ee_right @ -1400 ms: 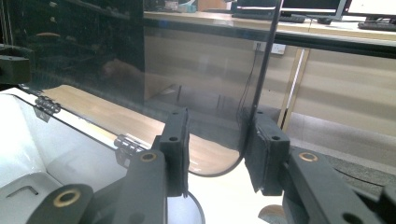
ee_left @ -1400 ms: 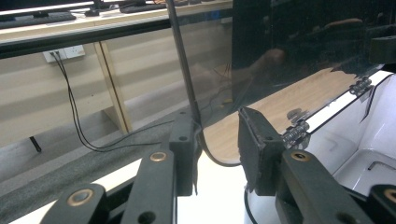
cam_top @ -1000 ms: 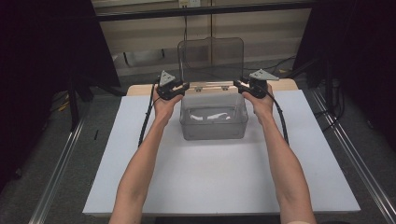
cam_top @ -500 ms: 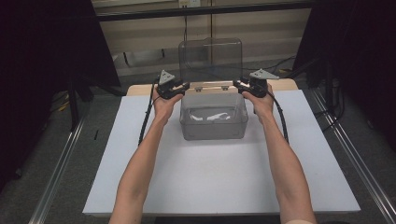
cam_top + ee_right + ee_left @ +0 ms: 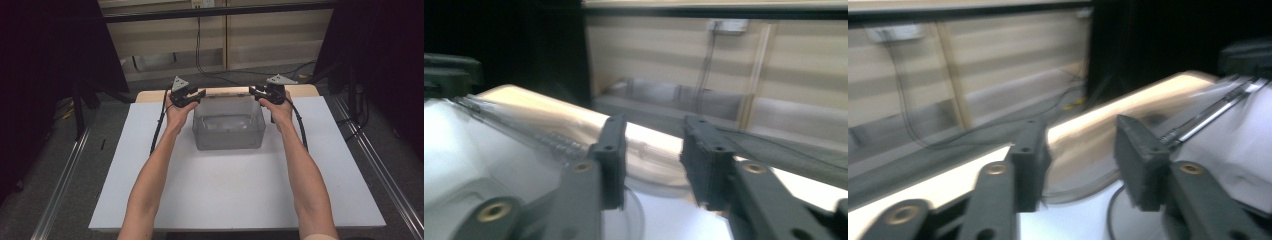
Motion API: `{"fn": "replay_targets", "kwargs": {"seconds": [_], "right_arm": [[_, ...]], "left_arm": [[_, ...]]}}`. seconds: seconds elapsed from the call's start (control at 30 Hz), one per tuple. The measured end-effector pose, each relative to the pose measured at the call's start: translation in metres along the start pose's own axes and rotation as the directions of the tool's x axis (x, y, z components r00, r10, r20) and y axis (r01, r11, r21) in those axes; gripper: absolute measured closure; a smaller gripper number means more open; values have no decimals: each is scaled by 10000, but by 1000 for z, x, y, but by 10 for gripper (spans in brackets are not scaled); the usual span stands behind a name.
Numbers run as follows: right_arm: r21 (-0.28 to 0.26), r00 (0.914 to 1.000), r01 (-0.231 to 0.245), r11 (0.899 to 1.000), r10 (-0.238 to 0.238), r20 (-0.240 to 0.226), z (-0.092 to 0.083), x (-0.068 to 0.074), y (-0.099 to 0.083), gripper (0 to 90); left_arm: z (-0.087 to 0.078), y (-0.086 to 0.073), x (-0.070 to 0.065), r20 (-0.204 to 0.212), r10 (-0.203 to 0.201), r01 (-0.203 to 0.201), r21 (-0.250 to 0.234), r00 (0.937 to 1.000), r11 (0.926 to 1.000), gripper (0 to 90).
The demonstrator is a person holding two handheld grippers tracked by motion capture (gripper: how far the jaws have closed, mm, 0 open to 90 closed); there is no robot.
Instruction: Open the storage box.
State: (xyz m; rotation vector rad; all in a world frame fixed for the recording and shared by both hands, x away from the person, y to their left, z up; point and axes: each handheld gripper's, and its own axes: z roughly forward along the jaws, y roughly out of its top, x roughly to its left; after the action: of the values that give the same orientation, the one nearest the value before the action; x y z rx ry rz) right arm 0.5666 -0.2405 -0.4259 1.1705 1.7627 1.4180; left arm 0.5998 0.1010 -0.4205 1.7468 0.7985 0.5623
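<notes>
Clear lidded box (image 5: 228,125) mid white board (image 5: 240,190) — wooden tabletop (image 5: 300,90) behind.

White table (image 5: 150,200) bears a clear box (image 5: 228,135) (lid down).

This looks like a lab recording station. A white board (image 5: 235,190) covers the surface (image 5: 150,95), dark curtains (image 5: 50,50) hang at both sides, and metal rails (image 5: 65,175) run along the grey floor (image 5: 30,210). Cables (image 5: 197,45) trail down the pale panelled wall (image 5: 270,40) from a socket (image 5: 199,3).
</notes>
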Motion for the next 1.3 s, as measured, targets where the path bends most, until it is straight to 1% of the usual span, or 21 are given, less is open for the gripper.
{"fn": "replay_targets", "kwargs": {"seconds": [0.03, 0.07, 0.1, 0.13, 0.2, 0.3, 0.47, 0.5, 0.57, 0.6, 0.67, 0.77, 0.83, 0.93, 1.03, 1.07, 1.1, 1.17, 1.2, 1.27, 1.3], "right_arm": [[95, 9996, -164, 9998, 162, 224, 0, -1, 1, 542], [228, 9996, -56, 9997, 50, 273, 0, -1, 0, 545], [238, 9995, 26, 9997, -34, 324, 0, -1, 0, 542], [205, 9995, -12, 9998, 5, 321, 0, -1, 0, 540], [159, 9993, -77, 9998, 71, 372, 0, -1, -1, 541], [95, 9987, -36, 9999, 31, 509, 0, -1, -2, 519], [92, 9986, -35, 10000, 30, 526, -4, 0, -1, 452], [96, 9987, 1, 10000, -6, 517, -5, 0, -1, 429], [-2, 9987, 58, 10000, -58, 510, -8, 1, 1, 403], [10, 9986, 103, 9999, -104, 527, -9, 2, 2, 376], [-118, 9983, 25, 9999, -18, 579, -13, 3, 3, 322], [-203, 9983, -62, 9998, 74, 583, -18, 5, 6, 236], [-235, 9982, -130, 9996, 143, 588, -23, 7, 7, 212], [-306, 9983, 18, 9995, 0, 587, -28, 10, 8, 172], [-420, 9986, 64, 9991, -42, 533, -32, 15, 8, 129], [-436, 9987, 8, 9990, 14, 501, -34, 17, 8, 111], [-467, 9986, 34, 9989, -9, 527, -36, 18, 8, 104], [-507, 9984, 118, 9986, -91, 551, -41, 21, 8, 94], [-563, 9983, 179, 9983, -146, 572, -43, 22, 8, 70], [-544, 9982, 24, 9985, 9, 608, -49, 23, 9, 40], [-529, 9979, 114, 9985, -80, 635, -51, 24, 8, 33]], "left_arm": [[0, -1, 2, 107, -228, 228, 0, 9997, 9997, 542], [0, -2, 4, 157, -450, 452, -94, 9989, 9989, 526], [0, -3, 5, 115, -450, 451, -109, 9989, 9989, 501], [0, -3, 4, 125, -455, 456, -125, 9989, 9989, 498], [0, -3, 4, 125, -317, 318, -112, 9994, 9994, 502], [0, -3, 3, 32, -283, 284, -150, 9996, 9995, 494], [-2, -3, 4, -54, -471, 470, -121, 9989, 9988, 410], [-3, -2, 3, -140, -522, 521, -106, 9985, 9986, 377], [-5, -2, 3, -21, -576, 576, -58, 9983, 9983, 349], [-6, -2, 2, 15, -626, 626, -131, 9980, 9980, 335], [-9, -3, 1, -80, -583, 582, -111, 9983, 9982, 313], [-16, -1, -1, -245, -560, 558, -117, 9981, 9984, 237], [-21, 2, -2, -278, -649, 641, -259, 9975, 9976, 212], [-29, 4, -4, -225, -691, 682, -364, 9974, 9970, 153], [-36, 5, -8, -261, -497, 490, -245, 9984, 9985, 96], [-39, 5, -9, -294, -392, 384, -292, 9988, 9988, 92], [-42, 4, -10, -300, -339, 325, -455, 9990, 9984, 90], [-48, 3, -13, -222, -435, 421, -597, 9988, 9973, 78], [-51, 1, -14, -186, -471, 459, -605, 9987, 9971, 67], [-56, -4, -15, -168, -549, 538, -571, 9984, 9969, 51], [-59, -6, -16, -206, -558, 545, -607, 9982, 9967, 49]]}}
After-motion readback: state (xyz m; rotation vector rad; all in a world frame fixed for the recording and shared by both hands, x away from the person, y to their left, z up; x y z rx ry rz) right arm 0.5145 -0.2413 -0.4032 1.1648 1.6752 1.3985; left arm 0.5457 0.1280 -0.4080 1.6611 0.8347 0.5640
